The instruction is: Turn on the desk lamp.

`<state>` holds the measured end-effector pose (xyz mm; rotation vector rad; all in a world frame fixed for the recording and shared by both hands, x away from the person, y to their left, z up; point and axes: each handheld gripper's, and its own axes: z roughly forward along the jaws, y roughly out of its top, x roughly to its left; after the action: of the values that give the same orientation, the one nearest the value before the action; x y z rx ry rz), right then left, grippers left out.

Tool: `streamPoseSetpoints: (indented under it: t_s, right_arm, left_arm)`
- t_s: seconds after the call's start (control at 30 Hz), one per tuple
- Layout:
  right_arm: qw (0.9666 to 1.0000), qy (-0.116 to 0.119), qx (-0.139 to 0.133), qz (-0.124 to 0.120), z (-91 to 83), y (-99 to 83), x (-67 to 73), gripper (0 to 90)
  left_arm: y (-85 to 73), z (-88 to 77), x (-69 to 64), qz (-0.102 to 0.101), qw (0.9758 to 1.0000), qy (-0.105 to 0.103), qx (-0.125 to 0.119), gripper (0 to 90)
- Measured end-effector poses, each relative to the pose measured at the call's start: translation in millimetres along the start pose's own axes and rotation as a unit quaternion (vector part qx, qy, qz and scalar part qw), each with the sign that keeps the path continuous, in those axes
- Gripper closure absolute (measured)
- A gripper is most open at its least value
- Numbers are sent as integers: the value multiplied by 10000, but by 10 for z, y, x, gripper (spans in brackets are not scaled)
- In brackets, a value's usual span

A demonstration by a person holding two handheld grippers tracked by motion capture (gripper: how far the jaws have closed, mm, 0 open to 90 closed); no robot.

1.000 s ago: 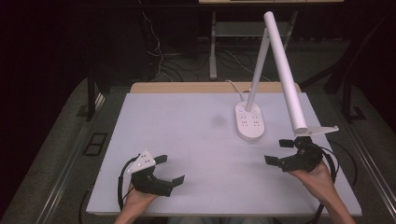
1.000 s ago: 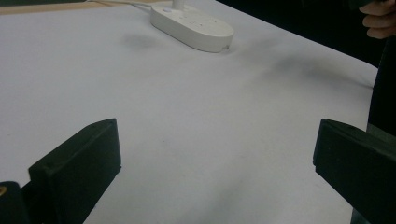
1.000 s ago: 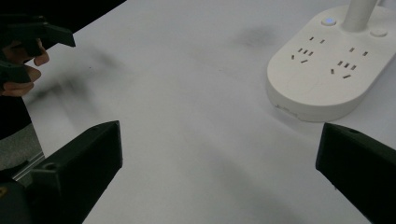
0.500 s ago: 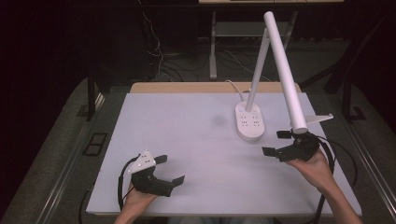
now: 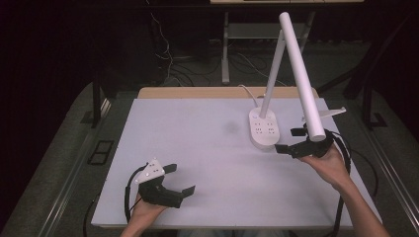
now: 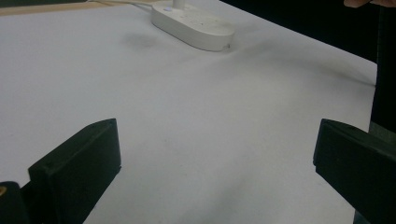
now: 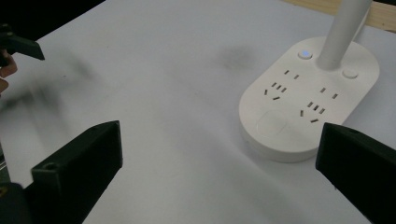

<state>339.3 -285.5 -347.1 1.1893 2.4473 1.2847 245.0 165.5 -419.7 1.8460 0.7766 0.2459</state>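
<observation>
Left tool (image 5: 179, 178) low, jaws apart, right tool (image 5: 290, 140) raised, agape

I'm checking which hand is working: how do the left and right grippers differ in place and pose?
The left gripper sits at the near left of the white table, far from the white oval lamp base; the right gripper is raised beside that base, under the white lamp bar. Both are open and hold nothing.

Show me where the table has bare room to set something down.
The widest bare patch lies left of the lamp base, from the table back edge down to the left gripper. The front middle, between both grippers, is bare too. It is crowded at the right, where the right gripper sits beside the base under the lamp head.
</observation>
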Motion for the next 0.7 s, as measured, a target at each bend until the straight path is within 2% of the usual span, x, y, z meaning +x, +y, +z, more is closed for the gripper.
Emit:
streamPoseSetpoints:
  t_s: [0.7]
  right_arm:
    - [9998, -146, 108, 90, 153, 223, -300, 3]
  left_arm:
    - [0, 8, 6, 8, 10000, -17, 26, 0]
